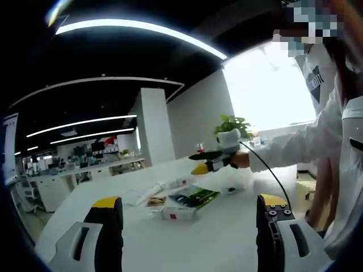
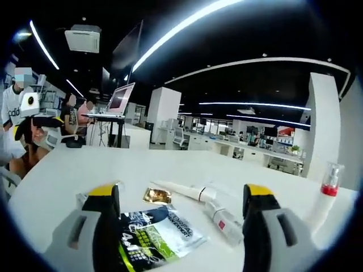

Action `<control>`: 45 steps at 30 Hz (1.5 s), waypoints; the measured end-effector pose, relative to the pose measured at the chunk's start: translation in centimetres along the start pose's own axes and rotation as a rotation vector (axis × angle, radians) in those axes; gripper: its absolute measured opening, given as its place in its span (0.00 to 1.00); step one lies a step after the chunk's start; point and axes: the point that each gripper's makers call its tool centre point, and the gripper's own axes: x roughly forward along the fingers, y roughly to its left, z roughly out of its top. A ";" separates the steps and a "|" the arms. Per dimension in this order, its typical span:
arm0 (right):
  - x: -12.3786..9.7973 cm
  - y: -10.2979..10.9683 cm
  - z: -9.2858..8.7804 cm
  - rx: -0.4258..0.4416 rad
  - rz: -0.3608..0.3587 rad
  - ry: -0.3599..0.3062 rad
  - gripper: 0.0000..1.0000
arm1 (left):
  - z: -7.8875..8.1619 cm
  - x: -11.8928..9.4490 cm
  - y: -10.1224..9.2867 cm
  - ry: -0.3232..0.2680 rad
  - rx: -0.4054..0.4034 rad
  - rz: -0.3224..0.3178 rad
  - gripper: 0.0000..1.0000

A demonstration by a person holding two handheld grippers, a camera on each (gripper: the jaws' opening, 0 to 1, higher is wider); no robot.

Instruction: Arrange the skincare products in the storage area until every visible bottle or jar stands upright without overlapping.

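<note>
White tube (image 2: 184, 191) flat, long axis sideways, both grippers (image 1: 190, 224) (image 2: 181, 212) wide apart, empty

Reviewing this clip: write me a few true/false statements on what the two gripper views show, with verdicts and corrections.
1. The left gripper has its fingers apart with nothing between them. True.
2. The right gripper is shut on the white tube. False: its fingers are apart, and the white tube lies on the white table beyond them.
3. A dark sachet with green print lies flat on the table. True.
4. The red-capped bottle lies on its side. False: it stands upright at the right of the right gripper view.
5. A potted plant stands behind the table. True.
</note>
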 end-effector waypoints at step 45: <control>6.9 -2.6 -2.5 -0.077 0.288 0.122 0.82 | -0.9 0.3 2.5 0.028 -0.019 0.067 1.00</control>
